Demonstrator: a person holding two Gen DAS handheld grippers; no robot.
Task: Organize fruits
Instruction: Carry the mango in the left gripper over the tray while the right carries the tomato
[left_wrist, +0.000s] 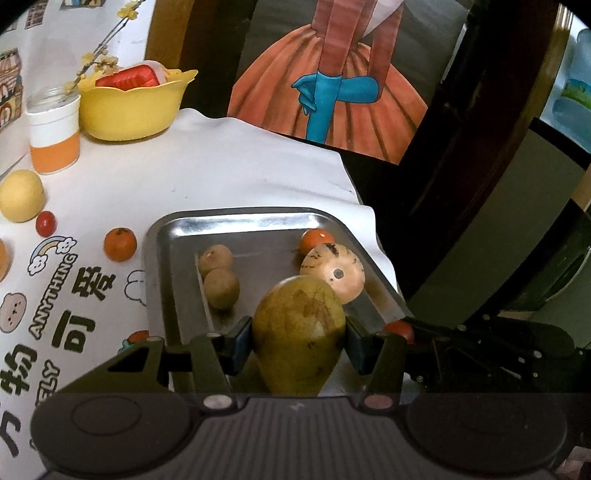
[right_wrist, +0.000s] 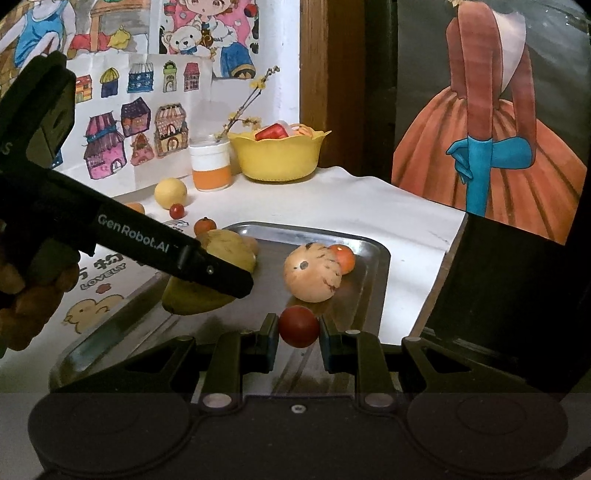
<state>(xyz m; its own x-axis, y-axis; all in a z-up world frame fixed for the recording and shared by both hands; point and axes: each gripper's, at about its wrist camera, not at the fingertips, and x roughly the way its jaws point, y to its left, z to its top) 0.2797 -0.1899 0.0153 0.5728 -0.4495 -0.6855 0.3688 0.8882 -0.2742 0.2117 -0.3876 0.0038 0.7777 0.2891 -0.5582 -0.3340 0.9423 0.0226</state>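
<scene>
My left gripper (left_wrist: 299, 345) is shut on a large yellow-green pear (left_wrist: 300, 332), held over the near end of the metal tray (left_wrist: 236, 223). In the tray lie two small brown fruits (left_wrist: 218, 280), a pale orange round fruit (left_wrist: 332, 272) and a small orange (left_wrist: 314, 240). My right gripper (right_wrist: 298, 341) is shut on a small red tomato (right_wrist: 298, 326) above the tray (right_wrist: 373, 258). The left gripper (right_wrist: 221, 275) with the pear (right_wrist: 207, 273) shows to its left. A yellow fruit (left_wrist: 20, 201), a red tomato (left_wrist: 45, 223) and an orange (left_wrist: 120, 244) lie on the tablecloth.
A yellow bowl (left_wrist: 129, 107) with a red item and a white-orange jar (left_wrist: 54, 138) with flower twigs stand at the table's back. The table's right edge (left_wrist: 354, 184) drops off beside a dark wooden frame. Drawings cover the wall behind. A hand (right_wrist: 22, 295) holds the left gripper.
</scene>
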